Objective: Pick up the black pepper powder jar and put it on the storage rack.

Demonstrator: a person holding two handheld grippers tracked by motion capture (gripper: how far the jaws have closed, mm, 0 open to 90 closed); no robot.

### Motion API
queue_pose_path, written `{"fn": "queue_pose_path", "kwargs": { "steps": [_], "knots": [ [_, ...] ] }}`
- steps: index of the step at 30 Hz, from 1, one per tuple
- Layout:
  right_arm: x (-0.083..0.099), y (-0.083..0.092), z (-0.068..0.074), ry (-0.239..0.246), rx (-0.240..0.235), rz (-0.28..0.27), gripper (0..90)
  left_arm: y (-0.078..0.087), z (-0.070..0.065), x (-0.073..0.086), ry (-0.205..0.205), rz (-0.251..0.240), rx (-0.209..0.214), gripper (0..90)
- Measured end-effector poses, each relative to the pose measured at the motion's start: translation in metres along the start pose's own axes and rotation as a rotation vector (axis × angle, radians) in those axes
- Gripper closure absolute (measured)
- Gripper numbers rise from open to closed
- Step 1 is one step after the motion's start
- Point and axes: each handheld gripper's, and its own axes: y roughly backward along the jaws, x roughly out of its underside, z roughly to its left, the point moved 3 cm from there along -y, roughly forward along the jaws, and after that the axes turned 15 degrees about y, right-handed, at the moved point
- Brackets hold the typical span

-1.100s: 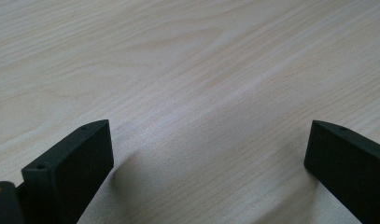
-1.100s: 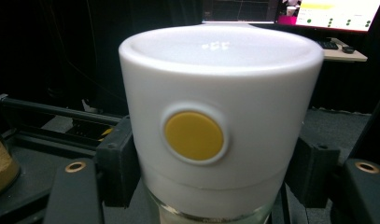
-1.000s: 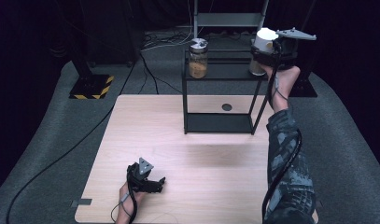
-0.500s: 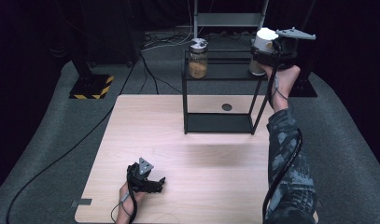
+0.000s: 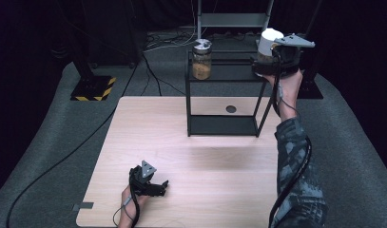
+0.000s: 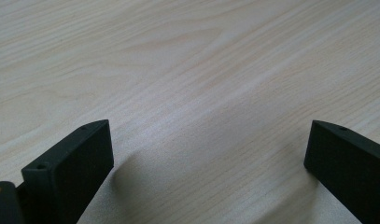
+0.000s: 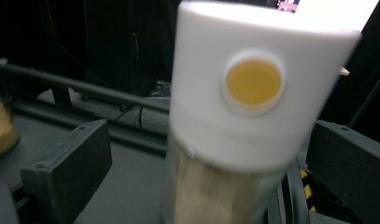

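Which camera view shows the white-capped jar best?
The right gripper view: the white-capped jar is close there, between that gripper's open jaws, showing a yellow dot on its cap. The high view shows the jar small, on the black shelf by the right gripper. The left gripper view faces the wooden table.

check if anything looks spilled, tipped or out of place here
Nothing stands out. Both jars stand upright on the black rack's top shelf: the silver-lidded jar at left, the white-capped jar between the right claw's open jaws. The left claw rests open on the bare table.
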Motion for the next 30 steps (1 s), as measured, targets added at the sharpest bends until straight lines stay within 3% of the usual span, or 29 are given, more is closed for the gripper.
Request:
{"fn": "queue_pose_path", "kwargs": {
  "steps": [8, 12, 17, 18, 22, 25, 30],
  "knots": [
    [0.031, 0.044, 0.024, 0.07, 0.024, -0.007, 0.0, 0.0, 0.0, 0.0, -0.005, 0.001, -0.002, 0.9],
    [0.063, 0.073, 0.039, 0.074, 0.02, -0.01, 0.0, 0.0, 0.0, 0.0, -0.005, 0.001, -0.002, 0.8],
    [0.101, 0.095, 0.055, 0.052, 0.003, -0.02, 0.0, 0.0, -0.001, 0.0, -0.005, 0.0, -0.004, 0.7],
    [0.119, 0.102, 0.062, 0.046, -0.014, -0.01, 0.0, 0.0, -0.001, 0.0, -0.005, 0.0, -0.004, 0.7],
    [0.166, 0.113, 0.081, -0.008, -0.071, 0.059, 0.0, 0.0, -0.001, 0.0, -0.006, -0.001, -0.006, 0.6],
    [0.208, 0.117, 0.096, -0.091, -0.127, 0.134, 0.0, 0.0, -0.001, 0.0, -0.006, -0.001, -0.005, 0.6],
    [0.266, 0.119, 0.121, -0.192, -0.141, 0.262, 0.0, 0.0, -0.001, 0.0, -0.007, -0.001, -0.006, 0.6]
  ]
}}
